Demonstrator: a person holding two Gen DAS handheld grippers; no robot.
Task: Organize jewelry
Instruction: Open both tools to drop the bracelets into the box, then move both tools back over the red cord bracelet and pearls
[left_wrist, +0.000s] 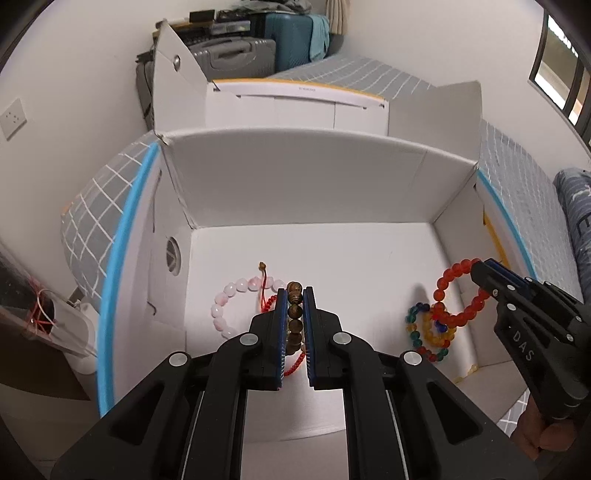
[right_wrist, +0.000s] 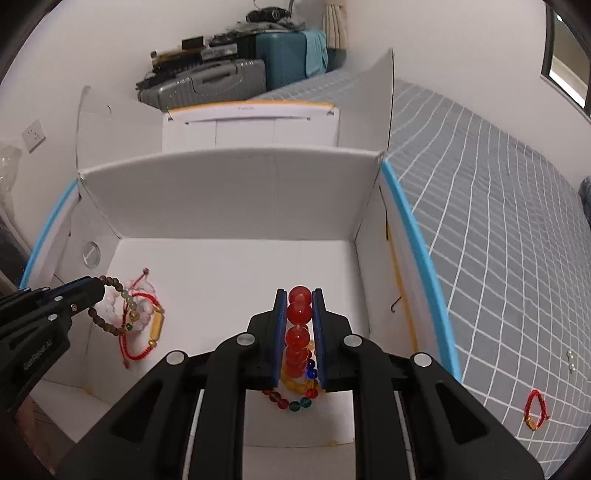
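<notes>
An open white cardboard box (left_wrist: 314, 192) (right_wrist: 236, 192) lies on the bed. My left gripper (left_wrist: 294, 295) (right_wrist: 99, 290) is shut on a brown wooden bead bracelet (left_wrist: 294, 317) (right_wrist: 110, 310) and holds it over the box's left side, above a pale pink bead bracelet (left_wrist: 225, 302) and a red cord bracelet (right_wrist: 142, 339). My right gripper (right_wrist: 299, 297) (left_wrist: 480, 271) is shut on a red bead bracelet (right_wrist: 298, 332) (left_wrist: 456, 295) over the box's right side, above a multicoloured bead bracelet (left_wrist: 428, 332) (right_wrist: 295, 400).
A second red cord bracelet (right_wrist: 535, 406) and a small silver piece (right_wrist: 570, 360) lie on the grey checked bedcover (right_wrist: 498, 240) right of the box. Another white box (left_wrist: 295, 107) stands behind. Suitcases (right_wrist: 207, 83) stand by the far wall.
</notes>
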